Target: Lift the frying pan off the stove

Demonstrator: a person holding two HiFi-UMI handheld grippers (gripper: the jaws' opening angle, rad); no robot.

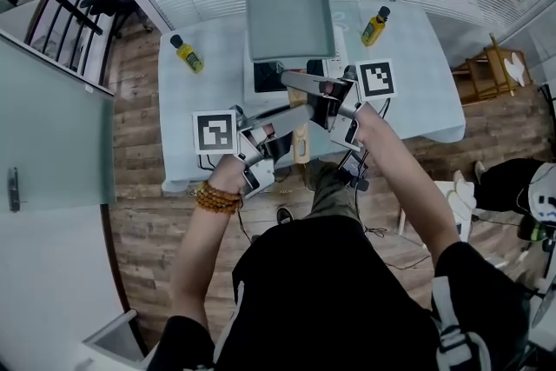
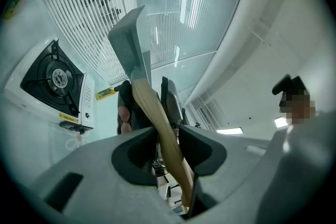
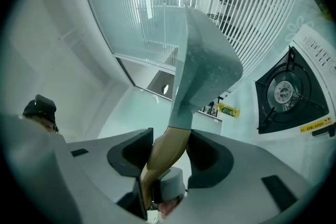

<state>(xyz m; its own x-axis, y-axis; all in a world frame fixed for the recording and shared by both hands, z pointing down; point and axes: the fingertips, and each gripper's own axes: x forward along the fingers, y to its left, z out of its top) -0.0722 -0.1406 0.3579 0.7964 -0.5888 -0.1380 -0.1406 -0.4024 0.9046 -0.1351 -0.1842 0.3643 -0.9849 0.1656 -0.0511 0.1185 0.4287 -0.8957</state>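
The left hand-held gripper [image 2: 168, 147] and the right hand-held gripper [image 3: 169, 152] both clamp the wooden handle [image 1: 301, 143] of the frying pan [image 1: 287, 13], held above the stove [image 2: 52, 78] on the table [image 1: 417, 39], handle toward the person, pan pointing away

Person wore a black short-sleeved shirt [image 1: 330, 291] and olive trousers [image 1: 334, 187]; one dark shoe [image 1: 284, 215] showed below them. A string of amber-brown beads [image 1: 217, 198] circled the left wrist in several loops.

The left gripper [image 1: 304, 113] had a pale grey moulded shell, dark grey fingers [image 2: 172, 99] and a white cube [image 1: 215, 133] printed with a black square marker. The right gripper [image 1: 291, 81] was of the same make: pale grey shell, two dark hollows flanking the jaw slot, and its own black-and-white marker cube [image 1: 375, 78]. Thin dark cables [image 1: 382, 232] ran from the gripper bodies. A grey-white strap [image 1: 452, 327] lay at the right shoulder, detail unclear.
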